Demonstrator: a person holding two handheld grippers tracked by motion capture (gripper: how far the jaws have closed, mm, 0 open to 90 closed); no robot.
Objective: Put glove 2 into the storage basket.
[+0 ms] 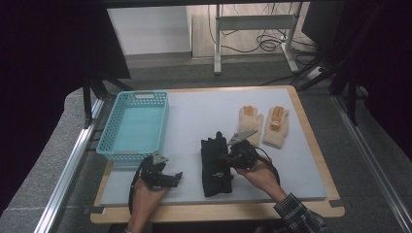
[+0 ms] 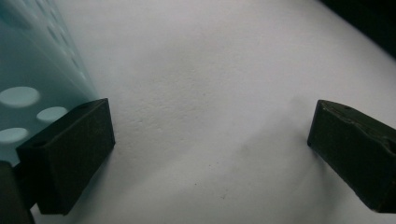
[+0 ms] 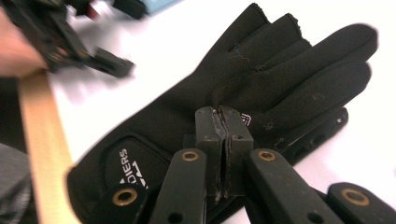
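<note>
Black gloves point(image 1: 215, 165) lie flat on the surface point(image 1: 194, 116), approx. mid-front, stacked as a pair w/ one on top of the other. Long axis runs front-to-back in the high view: cuffs toward the person's edge, fingertips pointing away toward the far side, tilted very slightly. In the right gripper view the top glove point(image 3: 243, 93) runs diagonally, cuff w/ white lettering at lower left, fingers fanned toward upper right; a second layer of black fingers peeks out beneath at the right.

Right hand-held gripper point(image 1: 232, 158) sits over the gloves' right side, approx. at palm level. Its jaws are pressed together, pad against pad, w/ nothing visibly pinched between them; in the right gripper view point(image 3: 224, 135) the tips stand over the palm area, but contact w/ the fabric can't be told.

Left hand-held gripper point(image 1: 176, 178) rests low near the front-left of the surface, just in front of the teal basket point(image 1: 133, 126), well apart from the gloves. Jaws spread wide, nothing between them; in the left gripper view point(image 2: 210, 144) there's bare white surface point(image 2: 196, 84) between the pads and the basket's perforated wall point(image 2: 28, 84) right beside one pad.

Tan gloves point(image 1: 265, 124), two side by side, lie further back to the right, fingers pointing away too, near the black pair but not touching.
</note>
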